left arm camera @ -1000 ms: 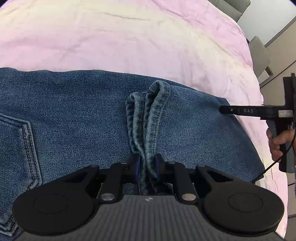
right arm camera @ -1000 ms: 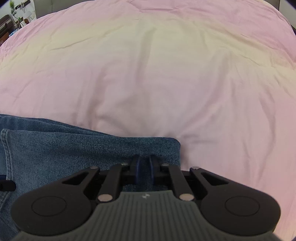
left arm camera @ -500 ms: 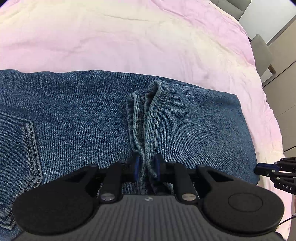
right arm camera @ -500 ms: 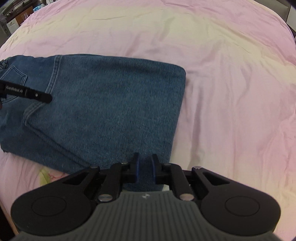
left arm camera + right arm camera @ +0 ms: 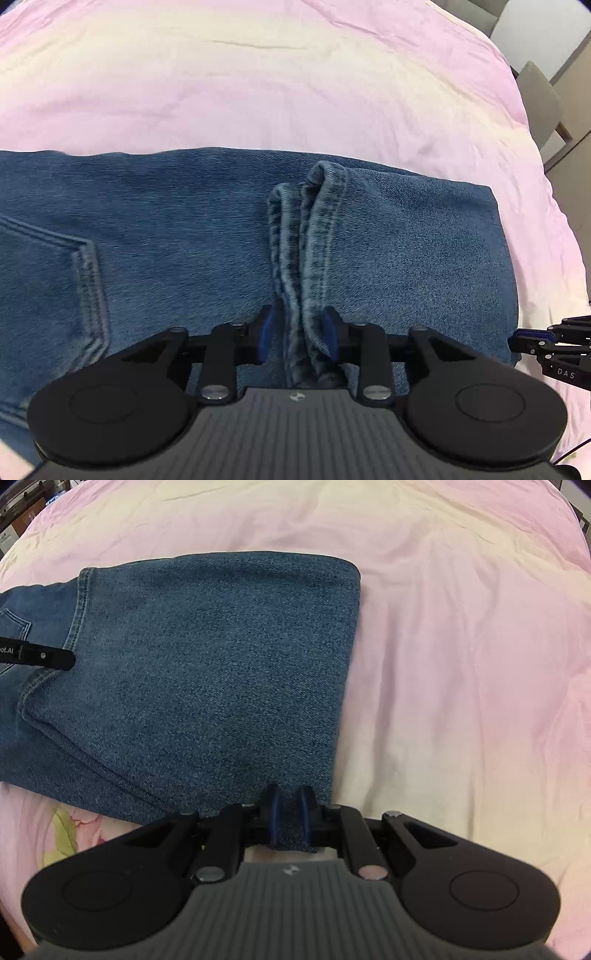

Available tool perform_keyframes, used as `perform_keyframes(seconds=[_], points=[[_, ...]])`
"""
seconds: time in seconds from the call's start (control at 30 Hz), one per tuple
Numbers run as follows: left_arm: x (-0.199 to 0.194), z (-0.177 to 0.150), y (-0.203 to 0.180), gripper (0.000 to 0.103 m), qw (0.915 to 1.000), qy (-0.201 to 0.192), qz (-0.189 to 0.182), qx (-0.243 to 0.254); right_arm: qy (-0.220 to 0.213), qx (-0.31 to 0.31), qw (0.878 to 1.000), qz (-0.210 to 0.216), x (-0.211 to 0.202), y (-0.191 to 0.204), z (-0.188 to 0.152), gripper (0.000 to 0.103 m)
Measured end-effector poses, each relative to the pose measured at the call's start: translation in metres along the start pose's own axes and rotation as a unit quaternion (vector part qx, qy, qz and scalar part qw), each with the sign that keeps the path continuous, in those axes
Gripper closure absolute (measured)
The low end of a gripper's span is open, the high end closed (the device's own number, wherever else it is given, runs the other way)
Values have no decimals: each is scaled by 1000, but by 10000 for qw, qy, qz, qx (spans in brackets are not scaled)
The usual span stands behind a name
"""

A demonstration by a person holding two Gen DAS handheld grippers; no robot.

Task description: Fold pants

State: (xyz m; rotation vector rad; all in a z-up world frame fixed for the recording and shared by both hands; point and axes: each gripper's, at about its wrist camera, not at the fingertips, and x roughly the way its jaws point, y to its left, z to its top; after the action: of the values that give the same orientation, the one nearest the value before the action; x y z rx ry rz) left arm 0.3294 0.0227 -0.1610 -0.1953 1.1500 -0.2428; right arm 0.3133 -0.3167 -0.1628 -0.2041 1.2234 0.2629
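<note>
Blue denim pants (image 5: pixel 184 229) lie folded on a pink bed sheet (image 5: pixel 258 92). In the left wrist view my left gripper (image 5: pixel 298 334) stands around the bunched leg hems (image 5: pixel 306 236), with a small gap beside the left pad, so its jaws look slightly parted. A back pocket (image 5: pixel 48 258) shows at the left. In the right wrist view the pants (image 5: pixel 207 657) lie flat with a folded edge at the right. My right gripper (image 5: pixel 289 814) straddles the near corner of the fold (image 5: pixel 291 830), its blue pads close on the denim.
The pink and cream sheet (image 5: pixel 461 646) spreads far and right of the pants. Chairs (image 5: pixel 539 99) stand beyond the bed's far right edge. The left gripper's tip (image 5: pixel 44 657) shows over the pants in the right wrist view. The right gripper's tip (image 5: pixel 546 343) shows at the left view's right edge.
My right gripper has pulled back toward the near corner of the fold, so the whole folded pants came into view. My left gripper's jaws have parted a little around the hems.
</note>
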Motion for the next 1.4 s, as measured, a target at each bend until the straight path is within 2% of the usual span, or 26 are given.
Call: perform_keyframes(seconds=[0.1,0.17,0.2,0.23,0.37,0.47,0.53,0.63,0.73,0.83,0.97,1.1,1.17,1.2,1.3,1.4], points=[[-28,-1,11,63,9998,-117,119,140,6,-327,9993,-166,-8,9,4,90],[-49,-1,24,63,9995,-154,209,189,-93,-579,9979,-281,-15,16,4,84],[-60,-4,30,63,9993,-182,262,191,-138,-660,9974,-258,-19,20,5,77],[-71,-4,39,62,9992,-214,305,168,-180,-731,9970,-203,-23,24,7,75],[-114,-6,82,61,9981,-269,560,-22,-323,-1254,9916,-42,-36,54,18,75],[-143,-8,121,59,9955,-404,773,-376,-414,-1739,9839,2,-39,81,27,75],[-161,-14,150,49,9925,-517,829,-737,-471,-2027,9780,107,-39,100,34,75],[-173,-24,189,39,9853,-607,890,-1327,-547,-2419,9686,201,-30,131,49,75],[-169,-37,231,32,9741,-554,853,-2020,-526,-2767,9591,267,-19,160,66,74],[-158,-53,264,30,9580,-637,632,-2724,-466,-3033,9512,321,-13,182,77,74],[-137,-81,287,30,9244,-931,74,-3698,-368,-3348,9409,360,5,207,95,73],[-114,-99,293,26,8920,-1252,-299,-4334,-154,-3666,9296,354,17,225,109,73],[-106,-101,294,22,8855,-1364,-362,-4427,51,-3902,9200,349,28,236,112,73],[-102,-100,294,20,8851,-1406,-374,-4420,170,-4012,9152,351,34,243,113,73],[-93,-96,294,14,8898,-1492,-332,-4301,372,-4310,9013,210,52,261,115,73],[-88,-93,293,15,8909,-1558,-383,-4249,554,-4319,9000,193,62,269,121,73]])
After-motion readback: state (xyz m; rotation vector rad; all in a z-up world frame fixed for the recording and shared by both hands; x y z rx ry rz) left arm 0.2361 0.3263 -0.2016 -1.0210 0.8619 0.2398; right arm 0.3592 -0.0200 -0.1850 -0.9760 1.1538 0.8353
